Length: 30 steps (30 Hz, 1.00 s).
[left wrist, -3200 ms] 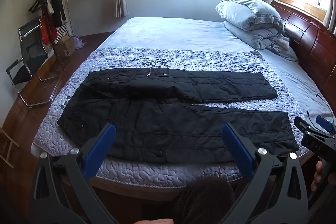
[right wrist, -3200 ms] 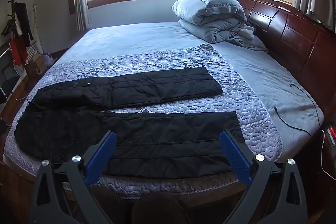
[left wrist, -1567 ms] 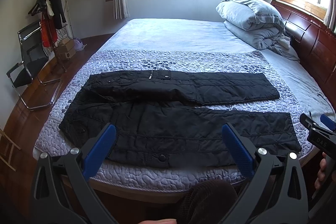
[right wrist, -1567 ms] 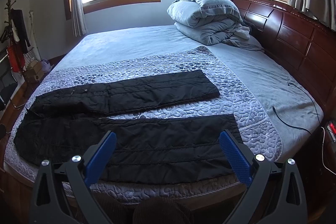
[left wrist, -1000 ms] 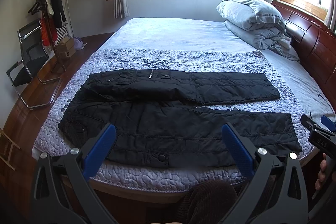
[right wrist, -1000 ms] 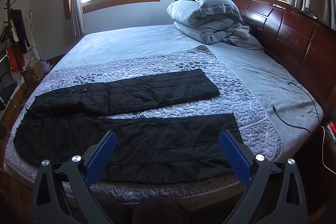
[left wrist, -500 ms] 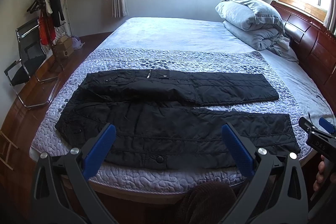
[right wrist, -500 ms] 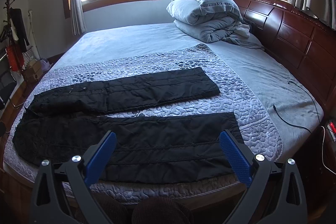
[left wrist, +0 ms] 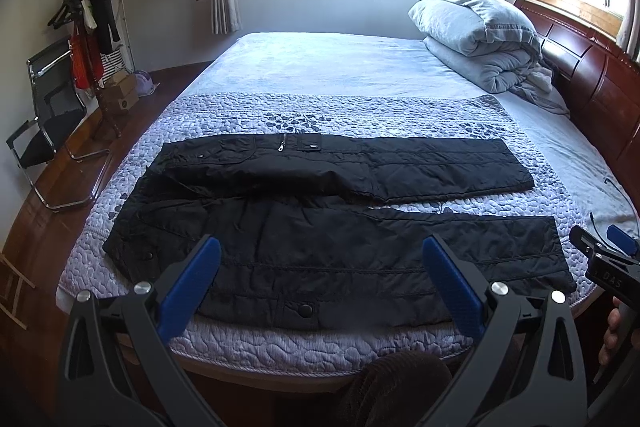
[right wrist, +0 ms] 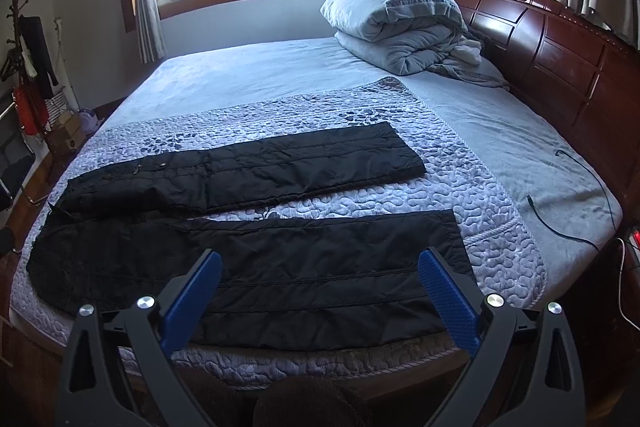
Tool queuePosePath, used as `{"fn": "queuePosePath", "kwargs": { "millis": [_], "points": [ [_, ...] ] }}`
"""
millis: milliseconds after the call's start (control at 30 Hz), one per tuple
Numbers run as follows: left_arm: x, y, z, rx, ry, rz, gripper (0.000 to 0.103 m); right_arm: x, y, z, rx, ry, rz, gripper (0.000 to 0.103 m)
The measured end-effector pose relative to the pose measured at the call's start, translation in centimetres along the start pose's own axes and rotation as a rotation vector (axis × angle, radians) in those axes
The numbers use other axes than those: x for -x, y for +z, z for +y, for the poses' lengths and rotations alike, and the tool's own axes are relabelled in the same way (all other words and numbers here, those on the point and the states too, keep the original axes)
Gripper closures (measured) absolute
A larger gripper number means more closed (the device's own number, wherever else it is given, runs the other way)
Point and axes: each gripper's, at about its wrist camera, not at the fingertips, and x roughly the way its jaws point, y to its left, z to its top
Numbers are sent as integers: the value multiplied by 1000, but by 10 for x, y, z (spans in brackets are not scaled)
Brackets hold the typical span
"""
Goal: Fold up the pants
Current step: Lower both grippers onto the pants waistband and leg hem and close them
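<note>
Black quilted pants [left wrist: 320, 227] lie spread flat across the quilted cover of the bed, waist to the left, both legs pointing right. The same pants [right wrist: 248, 259] fill the near part of the right wrist view. My left gripper [left wrist: 320, 259] hovers wide open over the near leg, close to the bed's front edge, holding nothing. My right gripper [right wrist: 318, 267] is likewise open and bare above the near leg, toward its hem. The right gripper's body [left wrist: 608, 267] and a hand show at the right edge of the left wrist view.
A folded grey duvet [left wrist: 480, 35] lies at the head of the bed by the wooden headboard [right wrist: 560, 59]. A black cable [right wrist: 560, 223] runs over the sheet at right. A chair [left wrist: 44, 123] and coat rack [left wrist: 88, 27] stand left of the bed.
Both views shift only slightly; the grippers stay open above the near edge of the bed. The pants have not moved.
</note>
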Motion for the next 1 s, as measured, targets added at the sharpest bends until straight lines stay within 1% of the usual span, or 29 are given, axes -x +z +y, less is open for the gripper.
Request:
{"fn": "queuePosePath", "kwargs": {
  "millis": [133,200,300,367,433,500,533,600,633,667,733,800,833,867,900,933,1000],
  "points": [
    [-6,5,1,-2,1,5,2,-5,3,2,20,3,4,4],
    [-12,6,2,1,-1,20,2,-9,8,0,33,11,6,4],
    [-30,16,11,3,-9,63,2,-21,27,-11,26,37,10,4],
    [-46,28,24,-2,5,96,2,-33,47,-24,11,84,23,3],
    [-67,43,41,-3,31,137,2,-52,68,-41,-14,134,59,3],
    [-92,59,62,-1,53,183,2,-80,94,-59,-37,141,98,3],
    [-106,66,74,6,70,213,2,-100,110,-69,-34,139,119,3],
    [-132,79,95,25,73,266,2,-130,130,-81,-21,115,151,3],
    [-146,85,106,32,73,296,2,-148,141,-88,-15,109,173,3],
    [-169,94,124,51,76,346,2,-177,156,-97,-15,112,213,3],
    [-196,104,145,77,80,401,2,-212,171,-111,-34,134,271,3],
    [-235,114,177,136,79,482,2,-256,189,-126,-73,176,337,4],
    [-246,117,186,153,82,506,2,-275,196,-132,-84,187,364,4],
    [-265,120,201,184,82,548,2,-298,204,-138,-94,206,403,4],
    [-280,123,213,205,99,577,2,-317,209,-142,-102,217,435,4],
    [-300,126,229,230,136,613,3,-333,213,-145,-107,219,459,4],
    [-325,128,250,257,163,664,3,-369,219,-150,-87,211,514,4]
  ]
}}
